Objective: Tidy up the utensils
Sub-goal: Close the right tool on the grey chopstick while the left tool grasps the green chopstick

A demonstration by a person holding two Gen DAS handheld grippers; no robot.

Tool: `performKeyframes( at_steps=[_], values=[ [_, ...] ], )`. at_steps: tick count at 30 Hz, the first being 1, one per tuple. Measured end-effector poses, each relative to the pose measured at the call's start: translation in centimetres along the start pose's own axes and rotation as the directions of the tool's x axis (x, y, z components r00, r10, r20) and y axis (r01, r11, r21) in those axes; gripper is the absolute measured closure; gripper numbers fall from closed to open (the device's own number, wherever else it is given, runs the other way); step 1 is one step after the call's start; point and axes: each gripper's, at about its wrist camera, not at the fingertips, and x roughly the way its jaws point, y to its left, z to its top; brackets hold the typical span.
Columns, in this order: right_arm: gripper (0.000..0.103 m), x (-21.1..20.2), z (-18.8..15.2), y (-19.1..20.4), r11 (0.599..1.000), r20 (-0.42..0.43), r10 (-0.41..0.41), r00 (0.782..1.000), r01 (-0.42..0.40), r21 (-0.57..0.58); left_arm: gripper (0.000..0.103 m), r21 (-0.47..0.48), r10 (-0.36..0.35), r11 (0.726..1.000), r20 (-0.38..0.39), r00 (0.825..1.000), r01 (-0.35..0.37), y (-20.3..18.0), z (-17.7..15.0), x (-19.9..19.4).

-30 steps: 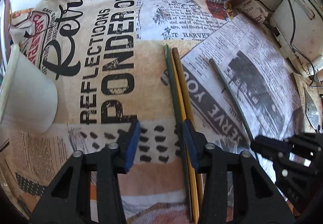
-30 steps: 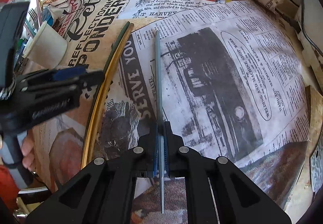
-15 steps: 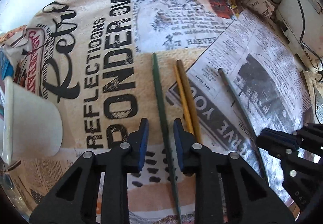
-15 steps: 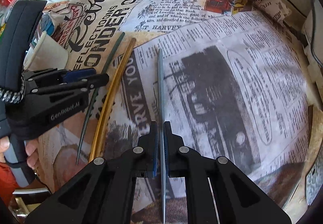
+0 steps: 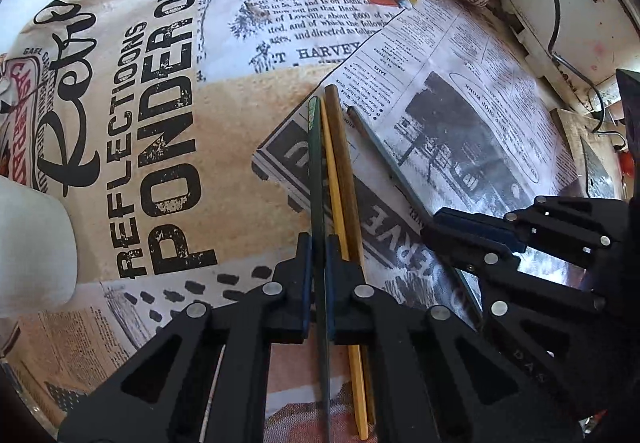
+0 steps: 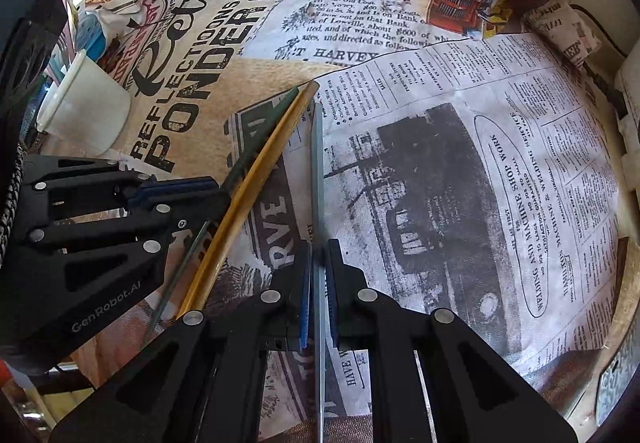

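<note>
Several chopsticks lie on a newspaper-print cloth. My left gripper is shut on a dark green chopstick, which runs forward between its blue pads. A yellow chopstick and a brown chopstick lie just right of it on the cloth. My right gripper is shut on a grey-blue chopstick that points away from me. The right gripper also shows in the left wrist view, and the left gripper in the right wrist view.
A white cup holding utensils stands at the left; it shows at the left edge of the left wrist view. A white device with cables sits at the far right. The cloth covers the table.
My left gripper moved over the green chopstick and closed on it. The green chopstick now lies beside the yellow and brown ones again. My right gripper stays shut on the grey-blue chopstick.
</note>
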Motion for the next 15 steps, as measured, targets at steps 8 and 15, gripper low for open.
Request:
performKeyframes(
  at_steps=[8,15],
  values=[
    [0.097,0.0,0.0,-0.2,0.999,-0.01,0.021,1.0,-0.021,0.026,0.099,0.009,0.007,1.0,-0.018,1.0,-0.007,-0.1,0.3,0.0],
    [0.097,-2.2,-1.3,-0.6,0.997,0.045,0.038,0.998,-0.04,0.064,0.099,-0.004,0.004,1.0,-0.014,1.0,-0.004,0.0,0.2,-0.5]
  ],
)
